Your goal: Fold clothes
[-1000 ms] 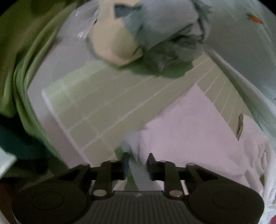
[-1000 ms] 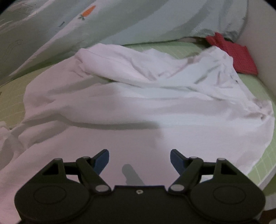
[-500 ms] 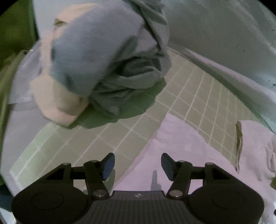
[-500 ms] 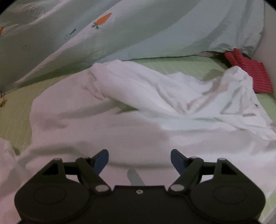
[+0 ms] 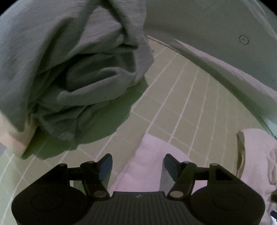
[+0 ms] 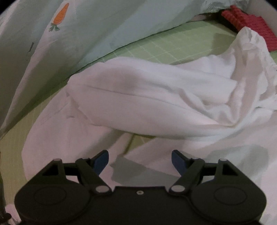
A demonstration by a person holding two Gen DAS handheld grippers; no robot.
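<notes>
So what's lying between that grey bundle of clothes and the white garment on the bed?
In the left wrist view, only bare green checked sheet separates the grey bundle from the white garment.

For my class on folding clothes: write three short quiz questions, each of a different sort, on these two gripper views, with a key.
1. True or false: the left gripper is clamped on the white garment.
2. Which lies beside the red cloth? A white garment; B grey clothes
3. Fill in: the pale cover bears a printed ____.

Key: 1 false, its jaws have just been opening and hold nothing; 2 A; 3 carrot.
</notes>
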